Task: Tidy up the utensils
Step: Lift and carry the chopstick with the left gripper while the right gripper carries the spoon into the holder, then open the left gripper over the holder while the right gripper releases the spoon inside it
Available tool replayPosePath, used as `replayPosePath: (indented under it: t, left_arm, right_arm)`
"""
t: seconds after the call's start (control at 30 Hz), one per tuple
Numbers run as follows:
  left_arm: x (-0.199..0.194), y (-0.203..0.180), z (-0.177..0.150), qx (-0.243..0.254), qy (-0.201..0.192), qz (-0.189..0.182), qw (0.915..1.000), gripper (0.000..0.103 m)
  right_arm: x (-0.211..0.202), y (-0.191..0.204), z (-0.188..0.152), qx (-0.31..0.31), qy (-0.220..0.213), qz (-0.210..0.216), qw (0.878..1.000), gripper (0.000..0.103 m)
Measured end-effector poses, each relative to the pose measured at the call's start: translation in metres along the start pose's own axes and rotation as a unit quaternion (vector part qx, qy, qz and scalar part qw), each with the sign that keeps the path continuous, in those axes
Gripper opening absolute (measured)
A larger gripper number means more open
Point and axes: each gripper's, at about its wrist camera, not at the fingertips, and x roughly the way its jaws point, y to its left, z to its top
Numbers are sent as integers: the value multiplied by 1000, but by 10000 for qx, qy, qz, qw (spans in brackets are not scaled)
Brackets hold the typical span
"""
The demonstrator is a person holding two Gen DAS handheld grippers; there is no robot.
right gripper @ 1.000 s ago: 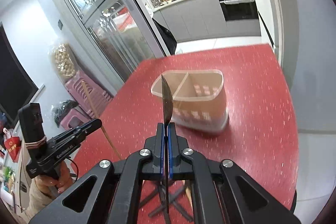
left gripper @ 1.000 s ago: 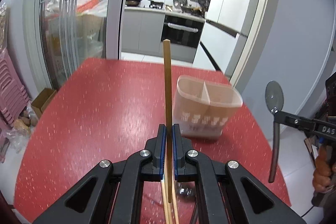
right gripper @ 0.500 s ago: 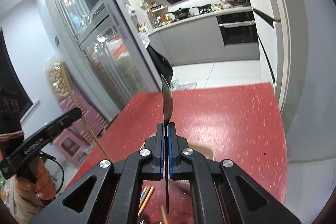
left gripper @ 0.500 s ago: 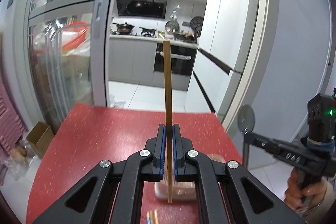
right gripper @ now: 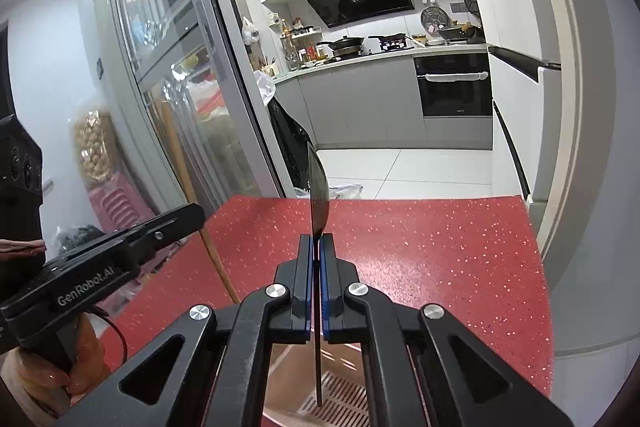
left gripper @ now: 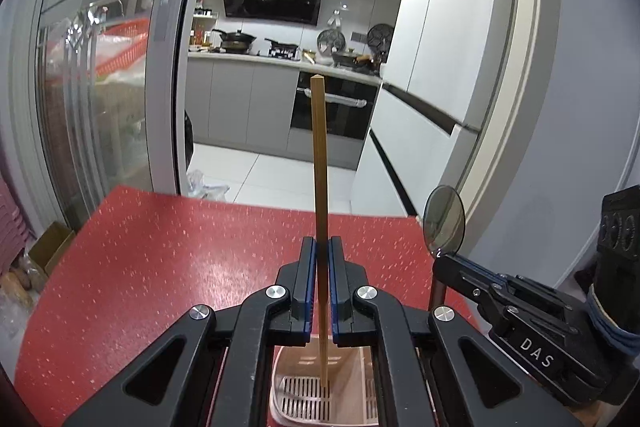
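Observation:
My left gripper [left gripper: 322, 247] is shut on a wooden chopstick [left gripper: 319, 155] held upright; its lower tip hangs inside the beige two-part utensil holder [left gripper: 304, 393] directly below. My right gripper [right gripper: 316, 245] is shut on a dark metal spoon [right gripper: 318, 183], bowl up, handle end down inside the same holder [right gripper: 332, 393]. In the left wrist view the spoon's bowl [left gripper: 444, 221] and right gripper [left gripper: 466, 273] show at right. In the right wrist view the left gripper [right gripper: 176, 223] and chopstick [right gripper: 192, 195] show at left.
The holder stands on a red speckled table [left gripper: 160, 259], whose far edge faces a kitchen doorway. A glass sliding door [left gripper: 100, 87] is at the left, a white wall [left gripper: 560, 107] at the right. A cardboard box [left gripper: 50, 247] sits on the floor left of the table.
Both grippers have risen and come over the holder, tilting their utensils upright. The holder, earlier ahead on the table, now lies directly beneath the fingers with both utensil ends inside it.

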Motion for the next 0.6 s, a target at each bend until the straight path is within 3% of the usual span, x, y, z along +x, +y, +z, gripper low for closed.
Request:
replayPosePath:
  t: [0.37, 0.6]
  left_arm:
    - [20, -6, -48, 304, 287, 325, 9986, 32]
    - [23, -10, -67, 455, 557, 549, 9959, 32]
  right_arm:
    - [9, -19, -52, 179, 262, -175, 9993, 3]
    - [8, -22, -59, 213, 420, -238, 9986, 3]
